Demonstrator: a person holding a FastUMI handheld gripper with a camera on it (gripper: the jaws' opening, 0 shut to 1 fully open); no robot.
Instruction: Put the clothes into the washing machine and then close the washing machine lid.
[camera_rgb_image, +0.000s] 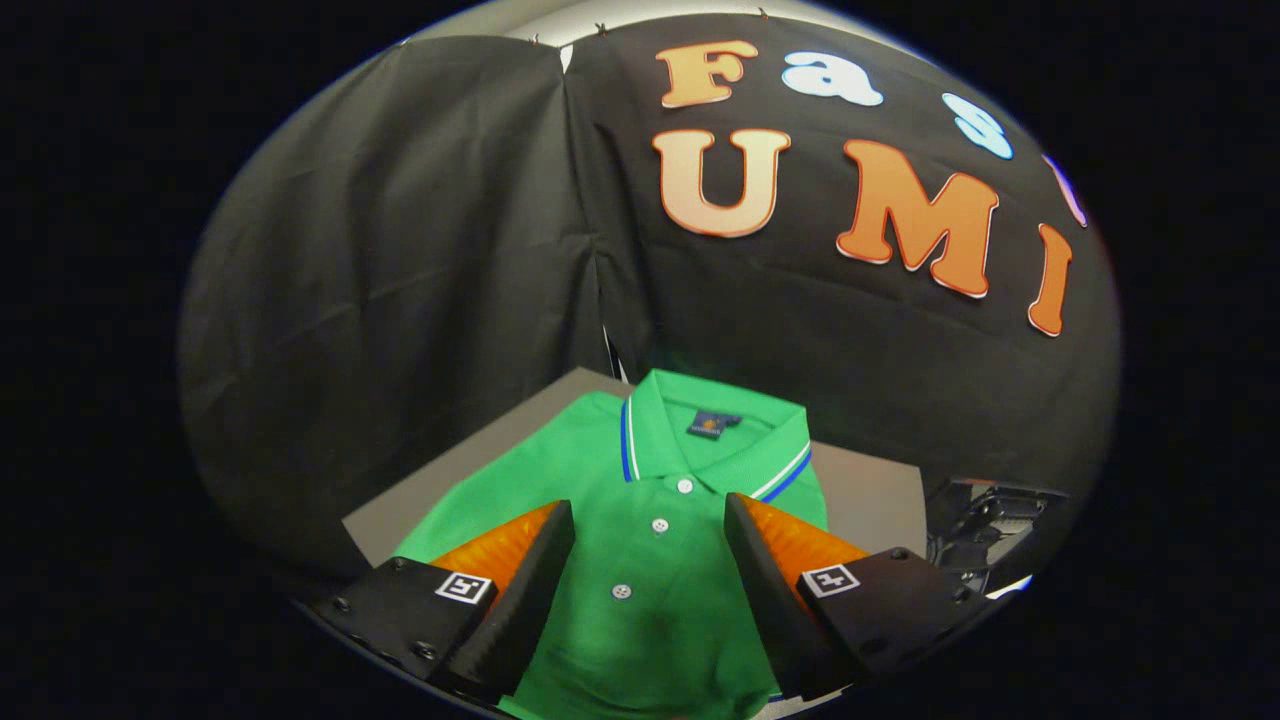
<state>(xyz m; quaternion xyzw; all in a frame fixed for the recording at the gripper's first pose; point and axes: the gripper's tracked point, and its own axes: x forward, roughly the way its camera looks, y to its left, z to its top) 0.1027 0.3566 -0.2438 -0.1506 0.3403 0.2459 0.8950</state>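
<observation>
A green polo shirt (660, 500) with a blue-and-white trimmed collar and white buttons lies flat on a grey table (870, 495). My gripper (650, 515) hovers over the shirt's chest, open, its two fingers spread either side of the button placket. Nothing is held between them. The collar lies just beyond the fingertips.
A dark piece of equipment (990, 525) stands at the table's right edge, beyond the right finger. Black cloth walls close in behind and to the left of the table.
</observation>
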